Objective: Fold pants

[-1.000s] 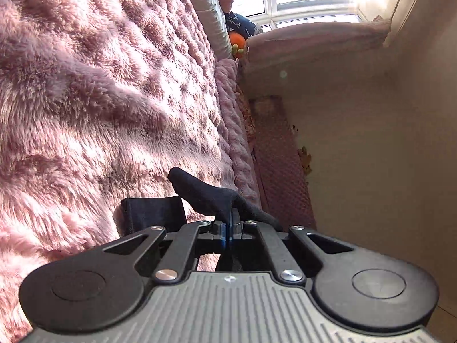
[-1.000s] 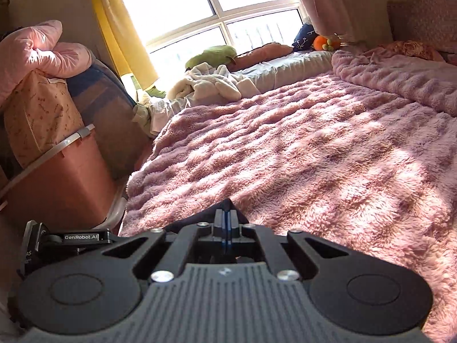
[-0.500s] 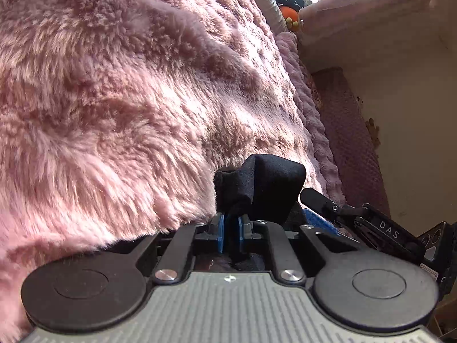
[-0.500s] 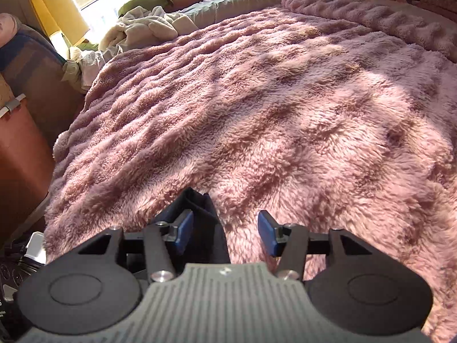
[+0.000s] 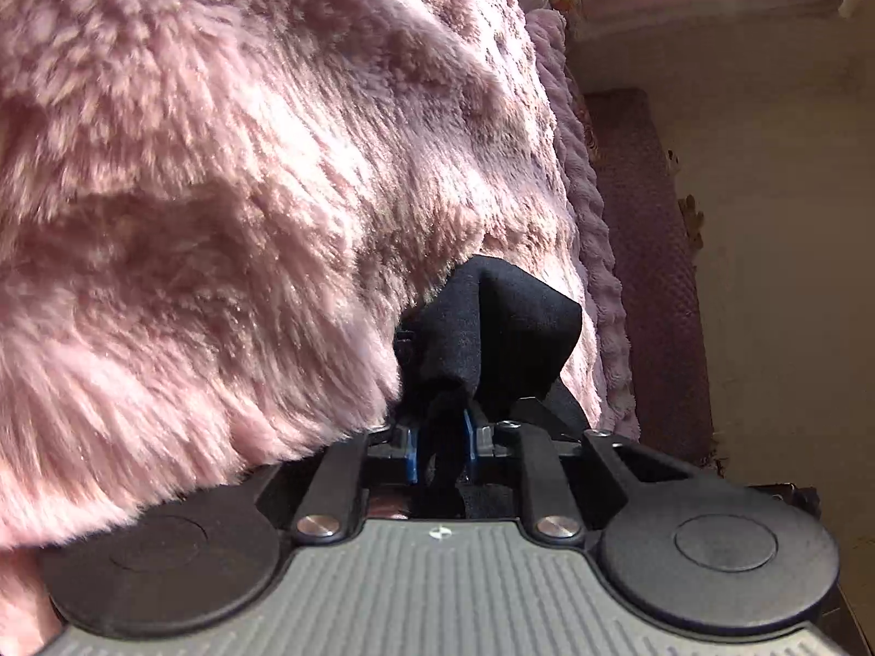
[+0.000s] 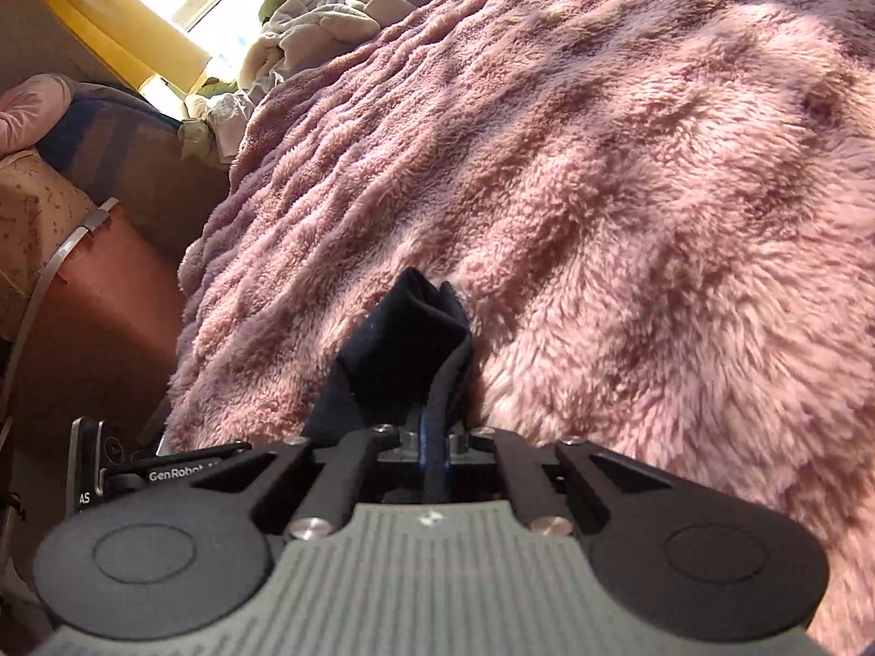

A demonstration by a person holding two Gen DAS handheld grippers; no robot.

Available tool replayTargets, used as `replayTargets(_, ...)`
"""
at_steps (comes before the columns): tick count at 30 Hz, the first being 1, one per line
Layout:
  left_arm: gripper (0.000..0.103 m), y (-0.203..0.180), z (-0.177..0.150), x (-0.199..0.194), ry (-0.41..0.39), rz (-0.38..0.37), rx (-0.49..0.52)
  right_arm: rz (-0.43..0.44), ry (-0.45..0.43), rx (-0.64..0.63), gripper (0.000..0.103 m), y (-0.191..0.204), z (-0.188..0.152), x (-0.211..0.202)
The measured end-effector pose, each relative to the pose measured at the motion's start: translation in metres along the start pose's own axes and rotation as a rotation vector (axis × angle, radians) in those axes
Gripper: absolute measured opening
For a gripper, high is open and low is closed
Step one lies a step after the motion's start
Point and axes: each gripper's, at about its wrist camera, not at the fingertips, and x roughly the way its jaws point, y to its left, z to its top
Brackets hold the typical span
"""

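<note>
The pants [image 5: 495,328] are a bunch of dark fabric that I see only in small part: in each wrist view a peaked fold of black cloth [image 6: 407,350] rises just ahead of the fingers, against the fuzzy pink blanket [image 6: 629,191] that covers the bed. My left gripper [image 5: 440,445] has its blue pads drawn in on a strand of that cloth with a narrow gap showing to either side, so I read it as pinching the pants rather than fully pressed together. My right gripper [image 6: 432,448] is clamped tight on another edge, pads nearly meeting around the fabric. With both ends held and most of the garment hidden below the cameras, I judge the folding barely begun: nothing lies flat or doubled on the blanket, and I cannot tell which part of the pants each side holds. Spreading, laying down and folding all seem left. Beyond the blanket sit a heap of pale bedding [image 6: 317,16] and a yellow curtain [image 6: 109,16] by the window.
</note>
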Motion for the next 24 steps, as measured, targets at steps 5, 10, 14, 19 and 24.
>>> replayTargets(5, 0.001, -0.025, -0.007, -0.066, -0.113, -0.011, 0.09, 0.195, -0.083, -0.043, 0.0, 0.038, -0.008, -0.03)
replayTargets(10, 0.001, -0.076, -0.013, -0.152, -0.214, 0.055, 0.2, 0.425, -0.137, -0.057, 0.0, 0.081, -0.01, -0.048)
replayTargets(14, 0.001, -0.073, -0.033, -0.218, -0.307, 0.154, 0.25, 0.448, -0.018, -0.111, 0.0, 0.115, -0.011, -0.025)
replayTargets(19, 0.001, -0.029, -0.022, -0.216, -0.292, 0.183, 0.159, 0.366, 0.153, -0.153, 0.0, 0.127, -0.017, 0.034)
replayTargets(24, 0.015, 0.038, -0.025, -0.178, -0.237, 0.348, 0.172, -0.084, 0.162, -0.06, 0.038, 0.092, -0.023, 0.064)
